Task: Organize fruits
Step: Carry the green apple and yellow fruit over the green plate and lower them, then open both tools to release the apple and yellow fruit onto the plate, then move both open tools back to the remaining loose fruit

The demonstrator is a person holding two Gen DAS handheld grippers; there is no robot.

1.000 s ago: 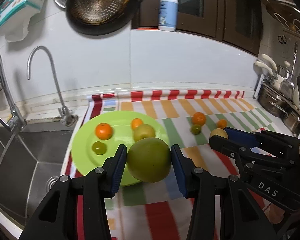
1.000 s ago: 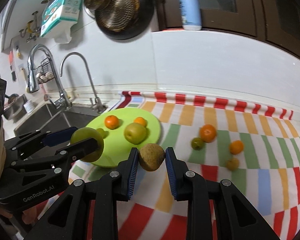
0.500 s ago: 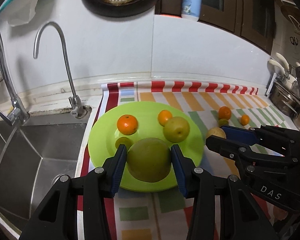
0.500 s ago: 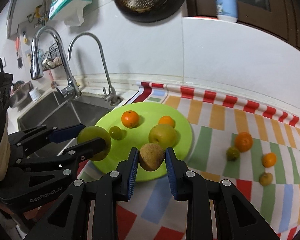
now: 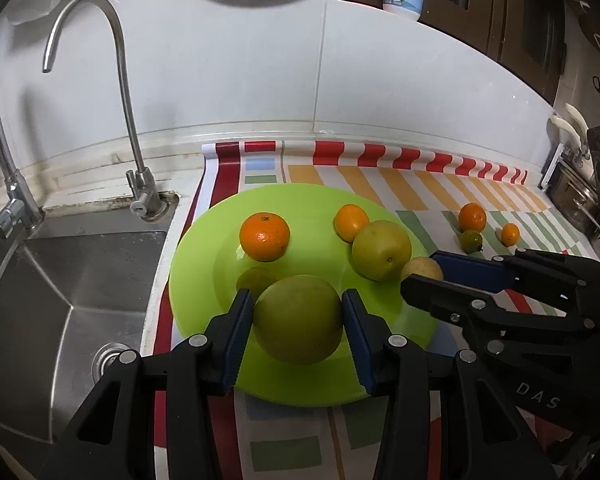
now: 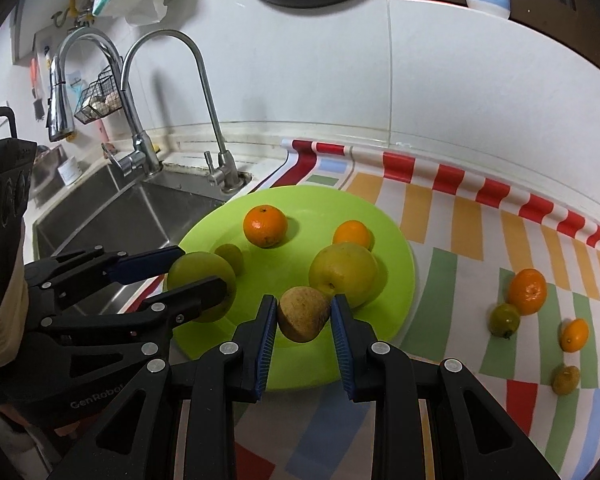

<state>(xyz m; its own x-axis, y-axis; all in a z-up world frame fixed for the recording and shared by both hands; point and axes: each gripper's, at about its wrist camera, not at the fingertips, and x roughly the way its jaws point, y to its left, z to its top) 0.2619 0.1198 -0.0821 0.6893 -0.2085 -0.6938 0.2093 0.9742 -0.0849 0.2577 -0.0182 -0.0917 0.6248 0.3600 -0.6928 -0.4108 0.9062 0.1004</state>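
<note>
My left gripper (image 5: 297, 312) is shut on a large green fruit (image 5: 298, 318), held over the near part of the lime-green plate (image 5: 192, 280). To its right, my right gripper (image 6: 303, 318) is shut on a small brown fruit (image 6: 304, 314), above the plate's near edge (image 6: 300, 376). On the plate lie an orange (image 5: 265, 236), a smaller orange (image 5: 351, 222), a yellow-green fruit (image 5: 381, 250) and a small green fruit (image 5: 254, 278), partly hidden behind the held one. In the right wrist view the left gripper (image 6: 196, 276) shows at the left with its fruit.
Several loose fruits lie on the striped mat (image 6: 460, 216) at the right: an orange (image 6: 527, 286), a small green fruit (image 6: 504, 320), a tiny orange (image 6: 575, 334) and a dull yellow one (image 6: 565, 379). A steel sink (image 5: 60, 280) with a tap (image 5: 132, 140) lies left of the plate.
Both grippers have moved left and down, from above the striped mat to over the plate, each still carrying its fruit.
</note>
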